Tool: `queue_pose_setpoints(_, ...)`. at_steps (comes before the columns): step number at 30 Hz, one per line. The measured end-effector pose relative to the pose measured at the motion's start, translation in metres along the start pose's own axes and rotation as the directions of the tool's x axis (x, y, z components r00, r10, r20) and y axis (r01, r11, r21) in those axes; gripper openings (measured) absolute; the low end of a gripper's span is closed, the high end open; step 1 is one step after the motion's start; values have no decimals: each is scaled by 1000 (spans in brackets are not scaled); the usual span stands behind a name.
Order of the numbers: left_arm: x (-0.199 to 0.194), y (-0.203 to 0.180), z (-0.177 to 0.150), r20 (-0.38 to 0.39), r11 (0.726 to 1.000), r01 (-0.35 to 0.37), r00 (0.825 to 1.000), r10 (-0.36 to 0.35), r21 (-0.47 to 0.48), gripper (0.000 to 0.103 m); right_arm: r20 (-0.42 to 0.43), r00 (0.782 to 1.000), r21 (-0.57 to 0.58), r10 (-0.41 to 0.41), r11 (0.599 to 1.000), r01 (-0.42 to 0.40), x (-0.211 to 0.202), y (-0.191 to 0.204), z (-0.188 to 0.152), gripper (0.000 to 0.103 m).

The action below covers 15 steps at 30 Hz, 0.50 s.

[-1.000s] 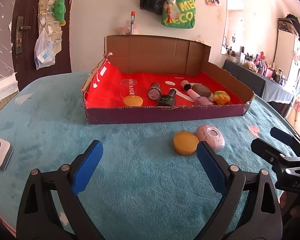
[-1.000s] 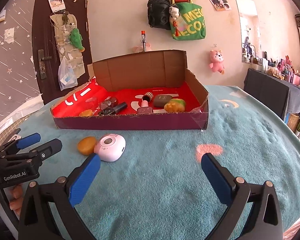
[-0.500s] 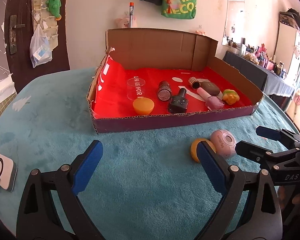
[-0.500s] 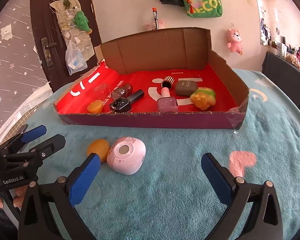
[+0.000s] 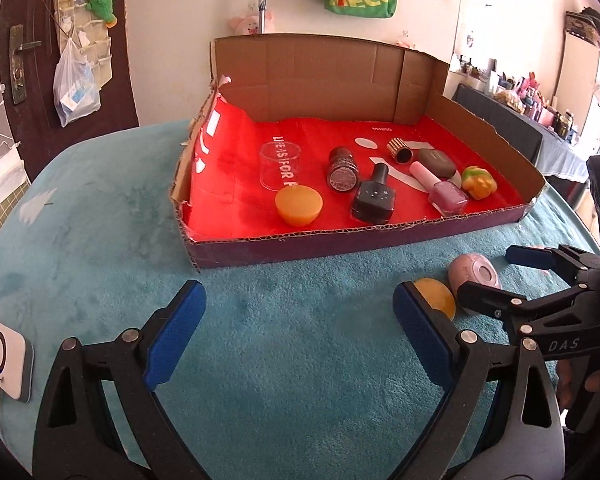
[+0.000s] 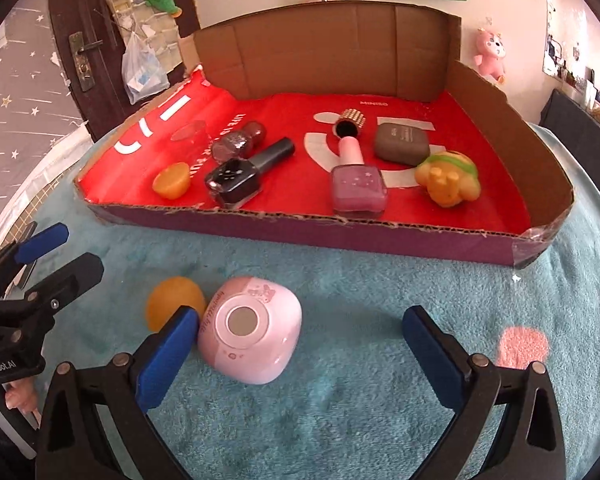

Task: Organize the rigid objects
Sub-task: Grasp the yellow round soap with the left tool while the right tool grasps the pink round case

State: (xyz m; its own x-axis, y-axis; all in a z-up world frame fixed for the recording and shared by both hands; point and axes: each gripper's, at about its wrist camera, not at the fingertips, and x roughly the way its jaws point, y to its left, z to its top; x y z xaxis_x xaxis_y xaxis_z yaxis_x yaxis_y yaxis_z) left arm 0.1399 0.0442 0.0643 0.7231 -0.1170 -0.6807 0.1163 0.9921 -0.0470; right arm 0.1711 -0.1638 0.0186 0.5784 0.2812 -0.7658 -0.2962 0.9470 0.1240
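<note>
A pink rounded device (image 6: 252,340) and an orange puck (image 6: 174,304) lie touching on the teal cloth in front of the cardboard tray (image 6: 300,232). My right gripper (image 6: 300,356) is open, its fingers either side of the pink device, left pad by the puck. In the left wrist view the pink device (image 5: 474,276) and puck (image 5: 436,300) sit at right, with the right gripper (image 5: 500,276) around them. My left gripper (image 5: 296,332) is open and empty over bare cloth. The tray (image 5: 340,244) holds nail polish bottles, an orange puck, a clear cup, a grey case and a yellow toy.
A white charger-like device (image 5: 4,356) lies at the cloth's left edge. A door and hanging bags stand behind the tray. A dark side table with bottles (image 5: 532,120) stands at the right. A pink patch (image 6: 524,346) marks the cloth.
Both grippers have moved forward and down toward the tray. The right gripper has closed in around the pink device. Nothing was grasped.
</note>
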Motion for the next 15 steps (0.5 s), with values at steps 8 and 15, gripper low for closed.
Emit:
queue_pose_setpoints(8,14,-24,-2,-54,996,68,996,-65,50,96,24,1000,-7,9,1000,-9,-13,-23,-3,103)
queue_pose_setpoints(15,23,-41,-1,-93,988,110,991,-100,110,95,22,999,-58,45,997,-44,-17,-27,-6,103)
